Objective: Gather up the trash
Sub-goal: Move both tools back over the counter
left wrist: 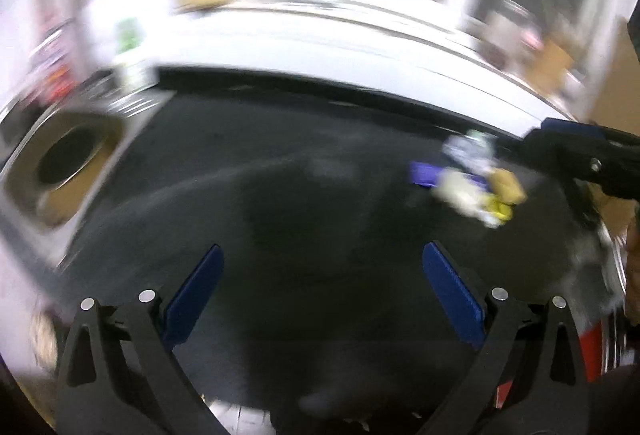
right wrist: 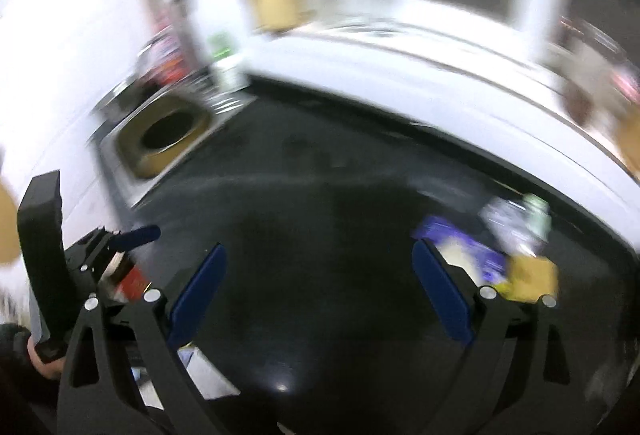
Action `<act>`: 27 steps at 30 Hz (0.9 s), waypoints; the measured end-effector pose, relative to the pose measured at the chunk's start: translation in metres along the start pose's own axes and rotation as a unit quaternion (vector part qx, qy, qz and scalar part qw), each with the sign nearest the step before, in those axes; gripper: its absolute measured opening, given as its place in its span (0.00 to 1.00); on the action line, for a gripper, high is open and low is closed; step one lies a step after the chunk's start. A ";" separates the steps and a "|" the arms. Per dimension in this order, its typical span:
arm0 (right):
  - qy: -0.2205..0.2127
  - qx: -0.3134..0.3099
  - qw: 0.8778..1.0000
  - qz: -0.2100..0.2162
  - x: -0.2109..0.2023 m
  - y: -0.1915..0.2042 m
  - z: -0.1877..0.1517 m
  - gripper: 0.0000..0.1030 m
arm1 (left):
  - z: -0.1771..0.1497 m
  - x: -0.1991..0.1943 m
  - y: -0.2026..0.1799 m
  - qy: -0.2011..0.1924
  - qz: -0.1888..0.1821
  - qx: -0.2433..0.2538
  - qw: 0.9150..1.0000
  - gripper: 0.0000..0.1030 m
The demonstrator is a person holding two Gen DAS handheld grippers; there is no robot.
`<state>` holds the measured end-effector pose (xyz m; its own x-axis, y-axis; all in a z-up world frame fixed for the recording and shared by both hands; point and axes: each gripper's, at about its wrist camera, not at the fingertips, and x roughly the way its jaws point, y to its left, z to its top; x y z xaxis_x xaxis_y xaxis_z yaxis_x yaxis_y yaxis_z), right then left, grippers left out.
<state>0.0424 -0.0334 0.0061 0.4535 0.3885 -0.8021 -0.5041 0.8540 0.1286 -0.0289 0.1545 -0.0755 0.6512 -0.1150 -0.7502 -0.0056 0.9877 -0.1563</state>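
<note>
1. Where the dark counter (left wrist: 280, 175) meets its white edge, we see the trash pile (left wrist: 468, 183) lying loose, blurred.
2. We hold the left gripper (left wrist: 322, 295) wide open and empty.
3. Our right gripper (right wrist: 320, 295) gapes too, gripping nothing, the pile just beside its right finger.
4. A bin opening (right wrist: 166, 133) sits far left.

black hand-held gripper (left wrist: 322, 299), blue pads (left wrist: 194, 295), seemingly silver screws (left wrist: 147, 295)

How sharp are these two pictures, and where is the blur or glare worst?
Left wrist view: heavy motion blur smears the pile of crumpled wrappers and the bright white background; only the left gripper with its blue pads looks crisp. Right wrist view: same smear, fisheye bending at the edges, a small glare spot on the dark glossy countertop.
</note>
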 end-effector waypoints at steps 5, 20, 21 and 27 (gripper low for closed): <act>-0.021 0.099 0.993 -0.062 -0.042 -0.089 -0.029 0.88 | 0.020 0.021 -0.093 0.011 -0.061 0.094 0.994 0.94; -0.031 0.172 0.980 -0.099 -0.067 -0.160 -0.067 0.88 | 0.025 0.052 -0.163 0.038 -0.088 0.168 0.981 0.94; -0.028 0.170 0.980 -0.097 -0.063 -0.162 -0.066 0.88 | 0.027 0.056 -0.164 0.041 -0.086 0.164 0.982 0.94; -0.010 0.160 0.983 -0.091 -0.037 -0.174 -0.058 0.88 | 0.035 0.090 -0.160 0.064 -0.081 0.140 0.985 0.94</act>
<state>0.0702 -0.2164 -0.0207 0.5306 0.2223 -0.8180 -0.1576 0.9741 0.1625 0.0567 -0.0107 -0.0955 0.5249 -0.2677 -0.8080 0.3108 0.9440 -0.1109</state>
